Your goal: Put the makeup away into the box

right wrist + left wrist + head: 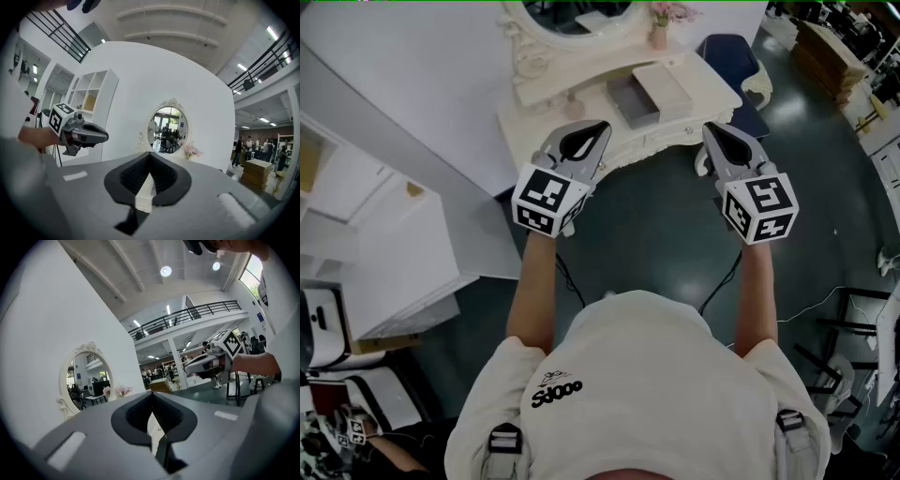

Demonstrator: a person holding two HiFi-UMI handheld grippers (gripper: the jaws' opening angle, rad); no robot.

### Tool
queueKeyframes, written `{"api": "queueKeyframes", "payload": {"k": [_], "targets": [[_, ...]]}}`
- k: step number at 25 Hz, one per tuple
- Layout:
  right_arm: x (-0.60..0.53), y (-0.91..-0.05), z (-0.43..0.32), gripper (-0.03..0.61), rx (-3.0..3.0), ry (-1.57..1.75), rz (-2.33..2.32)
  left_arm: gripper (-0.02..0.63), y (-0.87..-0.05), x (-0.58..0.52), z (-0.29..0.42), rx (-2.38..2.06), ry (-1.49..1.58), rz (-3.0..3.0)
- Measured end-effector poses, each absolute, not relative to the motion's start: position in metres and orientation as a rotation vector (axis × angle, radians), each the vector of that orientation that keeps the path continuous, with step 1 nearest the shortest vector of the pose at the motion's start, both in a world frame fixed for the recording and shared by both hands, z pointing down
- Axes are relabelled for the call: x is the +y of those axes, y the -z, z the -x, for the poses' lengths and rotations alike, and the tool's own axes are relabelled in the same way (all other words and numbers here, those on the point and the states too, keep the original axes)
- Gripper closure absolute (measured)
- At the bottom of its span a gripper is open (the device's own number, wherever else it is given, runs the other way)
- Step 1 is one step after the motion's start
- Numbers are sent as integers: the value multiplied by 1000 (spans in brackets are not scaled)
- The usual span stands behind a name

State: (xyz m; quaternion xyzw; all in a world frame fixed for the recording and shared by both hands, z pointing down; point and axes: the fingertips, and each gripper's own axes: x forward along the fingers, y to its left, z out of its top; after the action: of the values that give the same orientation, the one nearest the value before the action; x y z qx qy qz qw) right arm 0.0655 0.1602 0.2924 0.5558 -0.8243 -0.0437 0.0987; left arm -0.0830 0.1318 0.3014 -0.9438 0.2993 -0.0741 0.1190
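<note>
A white dressing table [675, 127] stands ahead of me. On it lies an open grey box [630, 103] with a pale lid [666, 89] beside it. A small pinkish bottle [575, 105] stands left of the box. My left gripper [598, 125] hovers in front of the table's left part, jaws together and empty. My right gripper [710, 128] hovers level with it at the table's right end, also shut with nothing in it. Each gripper view shows its own closed jaws [152, 394] [151, 154] and the other gripper [187, 367] [105, 137] off to the side.
An oval mirror [581, 17] and a vase of pink flowers [660, 28] stand at the table's back. A dark blue chair [733, 56] is at the right. A white shelf unit [384, 244] stands at the left. Cardboard boxes [830, 56] sit far right.
</note>
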Motion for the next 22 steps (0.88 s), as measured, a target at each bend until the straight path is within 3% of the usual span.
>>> {"api": "queueKeyframes", "payload": {"k": [22], "targets": [[156,-324,-124,577,-2520,56,-1538,595,-336,130,44,1079,330,2761]]}}
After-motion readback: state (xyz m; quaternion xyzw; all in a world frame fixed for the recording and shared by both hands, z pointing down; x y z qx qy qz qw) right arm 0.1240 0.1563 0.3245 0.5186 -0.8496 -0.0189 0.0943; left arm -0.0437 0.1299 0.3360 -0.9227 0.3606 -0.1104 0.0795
